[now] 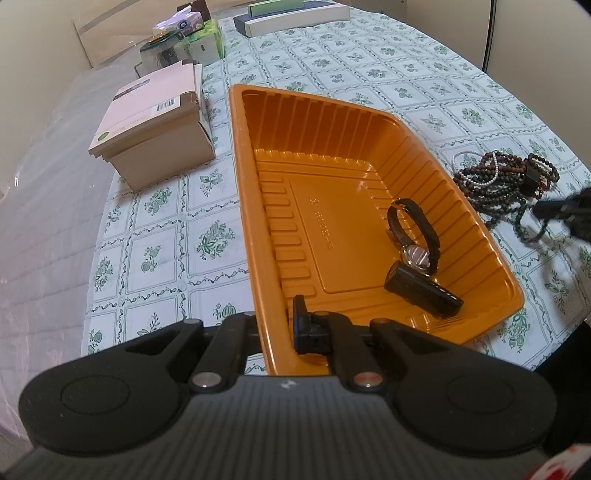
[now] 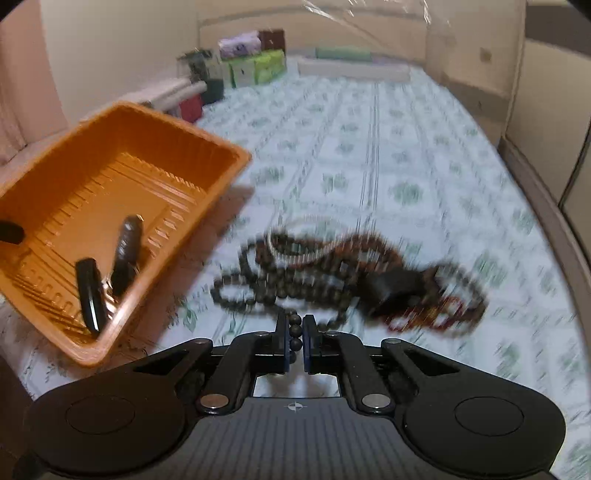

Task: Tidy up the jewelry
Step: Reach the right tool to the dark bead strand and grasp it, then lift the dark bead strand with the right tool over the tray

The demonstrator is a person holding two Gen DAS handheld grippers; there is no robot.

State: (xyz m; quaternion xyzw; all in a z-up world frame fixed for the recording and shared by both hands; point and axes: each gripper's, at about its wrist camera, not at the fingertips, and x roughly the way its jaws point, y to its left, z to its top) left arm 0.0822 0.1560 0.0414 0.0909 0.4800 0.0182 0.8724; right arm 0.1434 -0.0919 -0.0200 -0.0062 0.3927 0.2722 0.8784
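- The left gripper (image 1: 275, 332), black and two-fingered, sits nearest in its own view, its jaws clamped together on the near wall of the orange ribbed plastic tray (image 1: 243, 177), one finger inside and one outside.
- The right gripper (image 2: 294, 341) is narrowed onto a strand of dark round beads (image 2: 294, 334); the beads sit pinched between the pads, so the strand is held.
- Just beyond those fingers lies the tangled heap of beaded bracelets and necklaces (image 2: 347, 273), brown, dark green and white, on the green-and-white floral tablecloth (image 2: 388, 155), beside the tray and not in it. It is blurred in the right wrist view.
- Inside the tray, near its front corner, rest a black-strapped wristwatch (image 1: 415, 240) and a black cylindrical case (image 1: 421, 291).
- Progress, as I judge it: two items are stowed, the bead pile remains, and one strand looks to be next.
- Writing: raised characters are moulded into the tray floor, too faint to read. The beige cardboard box (image 1: 155, 125) further back carries a barcode label and a green round sticker; its text is illegible.
- Farthest back stand tissue packs (image 1: 192, 26), brand unreadable.
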